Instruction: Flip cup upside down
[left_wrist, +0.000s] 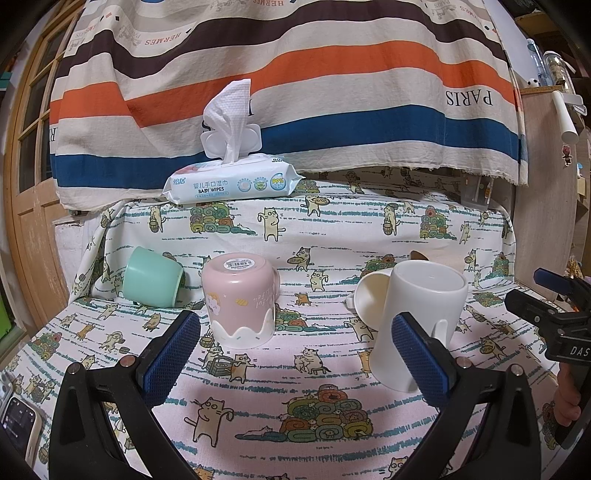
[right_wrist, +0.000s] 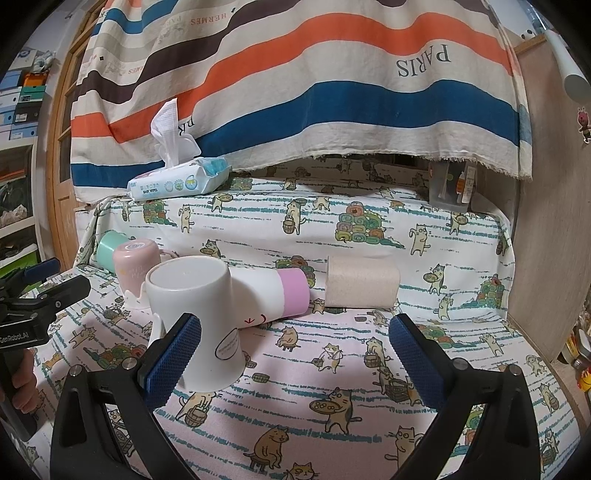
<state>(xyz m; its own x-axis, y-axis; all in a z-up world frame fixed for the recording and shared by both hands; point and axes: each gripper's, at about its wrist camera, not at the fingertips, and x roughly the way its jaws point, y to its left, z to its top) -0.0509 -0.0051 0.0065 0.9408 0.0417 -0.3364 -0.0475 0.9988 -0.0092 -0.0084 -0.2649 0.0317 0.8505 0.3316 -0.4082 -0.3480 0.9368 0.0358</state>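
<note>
A tall white mug (left_wrist: 415, 325) stands upside down on the cat-print cloth, also in the right wrist view (right_wrist: 195, 317). A pink cup (left_wrist: 240, 299) stands upside down to its left (right_wrist: 131, 267). A mint cup (left_wrist: 151, 282) lies on its side at far left. A white-and-pink cup (right_wrist: 273, 299) and a beige cup (right_wrist: 364, 282) lie on their sides. My left gripper (left_wrist: 295, 350) is open and empty, between the pink cup and white mug. My right gripper (right_wrist: 295, 350) is open and empty, just right of the white mug; it also shows in the left wrist view (left_wrist: 546, 295).
A baby wipes pack (left_wrist: 232, 182) sits on the raised ledge at the back, below a striped hanging cloth (left_wrist: 295, 92). A wooden door (left_wrist: 26, 166) is on the left and a wooden panel (right_wrist: 543, 221) on the right. A phone (left_wrist: 18, 428) lies at lower left.
</note>
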